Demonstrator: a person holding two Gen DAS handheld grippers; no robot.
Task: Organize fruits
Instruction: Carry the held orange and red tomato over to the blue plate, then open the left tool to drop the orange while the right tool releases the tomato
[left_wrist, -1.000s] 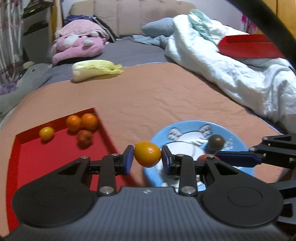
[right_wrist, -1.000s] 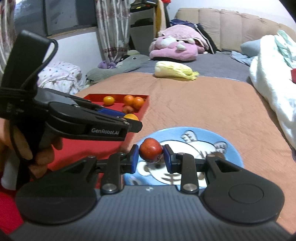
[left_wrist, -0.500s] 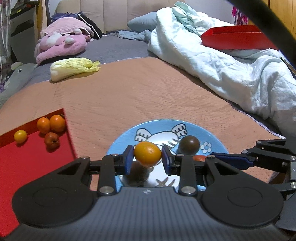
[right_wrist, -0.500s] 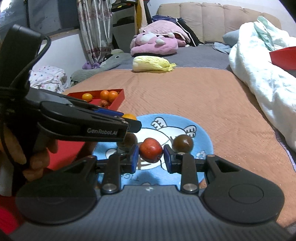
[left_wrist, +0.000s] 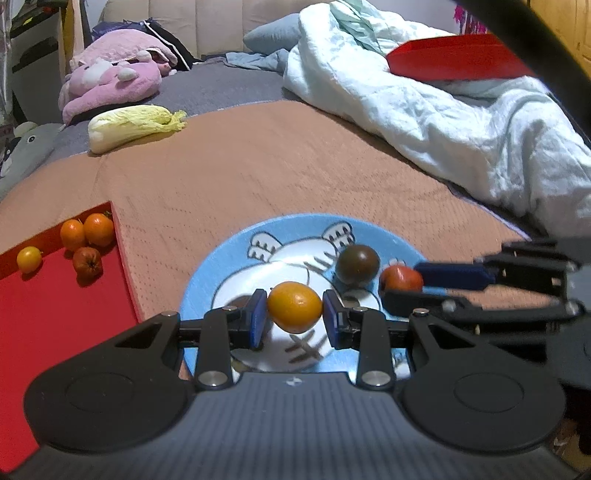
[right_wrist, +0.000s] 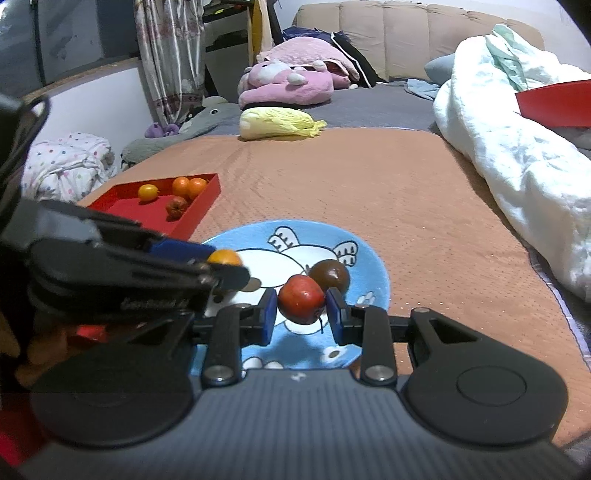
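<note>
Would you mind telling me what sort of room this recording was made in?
Most likely a home bedroom: the fruit sits on a bed with an orange blanket, beside a crumpled white duvet and a pink plush toy.

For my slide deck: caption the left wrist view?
Left claw grips an orange fruit above the blue plate, beside a dark fruit.

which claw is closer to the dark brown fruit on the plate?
Right. The right claw, shut on a red fruit, sits right beside the dark brown fruit. The left claw, holding an orange fruit, is farther off, toward the red tray.
</note>
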